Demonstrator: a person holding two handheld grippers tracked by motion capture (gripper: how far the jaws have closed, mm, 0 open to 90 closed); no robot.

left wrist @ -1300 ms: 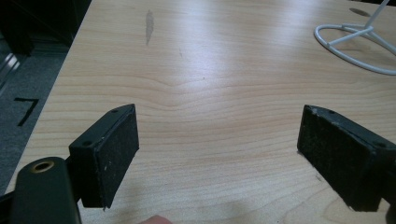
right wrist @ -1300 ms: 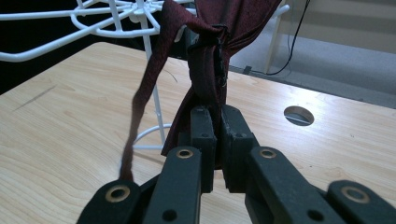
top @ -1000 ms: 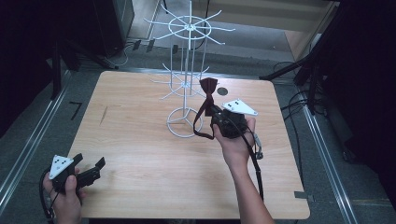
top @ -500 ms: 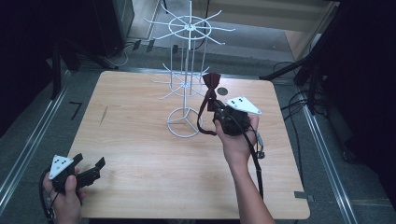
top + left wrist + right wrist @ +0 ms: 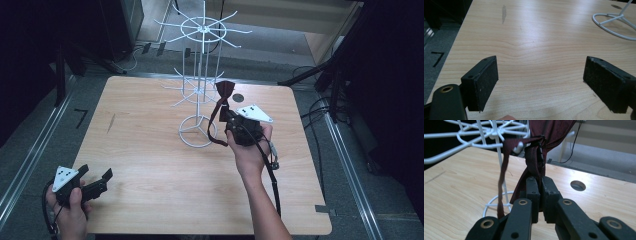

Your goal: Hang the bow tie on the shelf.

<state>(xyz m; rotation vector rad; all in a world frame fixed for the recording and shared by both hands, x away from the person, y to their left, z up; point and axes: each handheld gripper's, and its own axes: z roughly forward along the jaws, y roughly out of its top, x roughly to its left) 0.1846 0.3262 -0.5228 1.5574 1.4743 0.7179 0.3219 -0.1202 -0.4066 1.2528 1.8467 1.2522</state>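
A dark red bow tie [image 5: 226, 91] with a thin strap hangs in front of the white wire rack [image 5: 200, 75]. My right gripper [image 5: 228, 114] is shut on it just right of the rack's pole. In the right gripper view the jaws [image 5: 540, 182] pinch the fabric [image 5: 535, 157] right below a white hook tip [image 5: 520, 146]. The strap [image 5: 502, 177] lies over that hook and dangles in a loop. My left gripper [image 5: 95, 172] rests open at the table's near left corner. Its pads [image 5: 486, 80] are wide apart with nothing between them.
The rack's round wire base [image 5: 197, 131] stands mid-table and shows at the far right of the left gripper view [image 5: 614, 23]. A round hole [image 5: 238, 97] is cut in the wooden table [image 5: 150, 160] behind the right hand. Cables and dark stands surround the table.
The right gripper and the bow tie have shifted only slightly beside the rack. The left gripper has stayed where it was, open.
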